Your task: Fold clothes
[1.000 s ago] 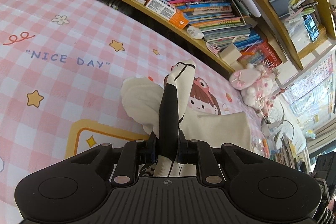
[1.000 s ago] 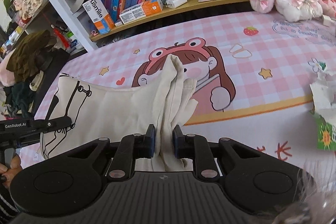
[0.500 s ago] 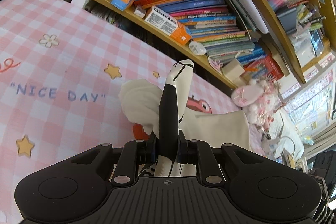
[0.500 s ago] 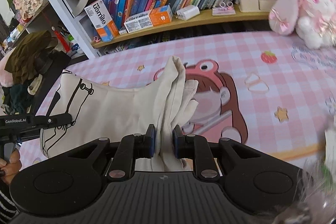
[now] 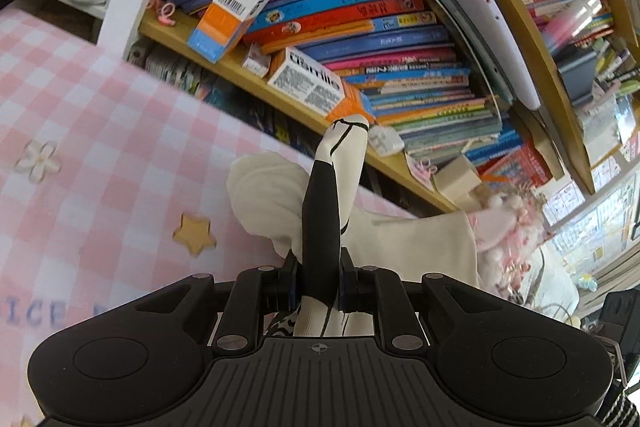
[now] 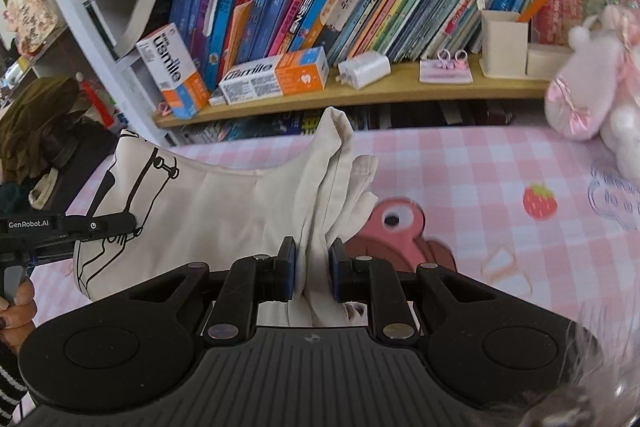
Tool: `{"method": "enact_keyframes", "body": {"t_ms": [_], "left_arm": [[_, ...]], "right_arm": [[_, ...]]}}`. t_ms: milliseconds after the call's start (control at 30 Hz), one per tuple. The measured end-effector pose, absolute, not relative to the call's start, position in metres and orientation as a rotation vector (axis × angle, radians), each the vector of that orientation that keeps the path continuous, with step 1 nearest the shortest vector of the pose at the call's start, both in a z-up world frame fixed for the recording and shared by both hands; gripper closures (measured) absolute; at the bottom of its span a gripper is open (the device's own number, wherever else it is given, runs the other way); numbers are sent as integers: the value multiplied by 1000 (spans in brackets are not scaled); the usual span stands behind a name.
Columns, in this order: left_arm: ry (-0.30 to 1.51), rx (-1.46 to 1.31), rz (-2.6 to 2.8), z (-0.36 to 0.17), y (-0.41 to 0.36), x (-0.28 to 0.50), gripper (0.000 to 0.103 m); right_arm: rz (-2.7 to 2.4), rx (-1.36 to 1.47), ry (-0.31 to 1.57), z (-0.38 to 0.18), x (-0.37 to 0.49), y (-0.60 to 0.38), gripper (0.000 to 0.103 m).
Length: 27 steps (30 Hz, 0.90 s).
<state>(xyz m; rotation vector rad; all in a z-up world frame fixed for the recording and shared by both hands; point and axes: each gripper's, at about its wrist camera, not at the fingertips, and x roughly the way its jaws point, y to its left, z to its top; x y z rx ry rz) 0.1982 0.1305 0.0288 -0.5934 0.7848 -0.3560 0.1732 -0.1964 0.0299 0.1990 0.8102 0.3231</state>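
A cream garment (image 6: 224, 211) with a black line drawing hangs stretched between my two grippers above the pink checked tabletop (image 6: 460, 179). My right gripper (image 6: 312, 273) is shut on a bunched cream edge that stands up between its pads. In the left wrist view my left gripper (image 5: 320, 281) is shut on the garment (image 5: 416, 247), where a black printed strip pokes up between its fingers. The left gripper also shows at the left edge of the right wrist view, held by a hand (image 6: 18, 307), gripping the printed corner.
A bookshelf (image 6: 360, 95) packed with books and toothpaste boxes runs along the table's far edge, close ahead. A pink plush toy (image 6: 592, 99) sits at the right. Dark clothes (image 6: 36, 123) are piled beyond the table's left end.
Both grippers have carried the garment across the table toward the bookshelf. The shelf looms larger, and the cartoon print and "NICE DAY" lettering have slid back under the grippers.
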Motion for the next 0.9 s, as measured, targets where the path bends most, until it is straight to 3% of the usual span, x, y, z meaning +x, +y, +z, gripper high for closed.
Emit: {"method": "enact_keyframes", "body": {"t_ms": [767, 900], "left_arm": [[744, -593, -379, -1, 137, 289, 87], [781, -568, -325, -13, 138, 291, 81]], "right_arm": [[308, 215, 795, 3, 265, -193, 87], [276, 239, 839, -14, 270, -194, 87]]}}
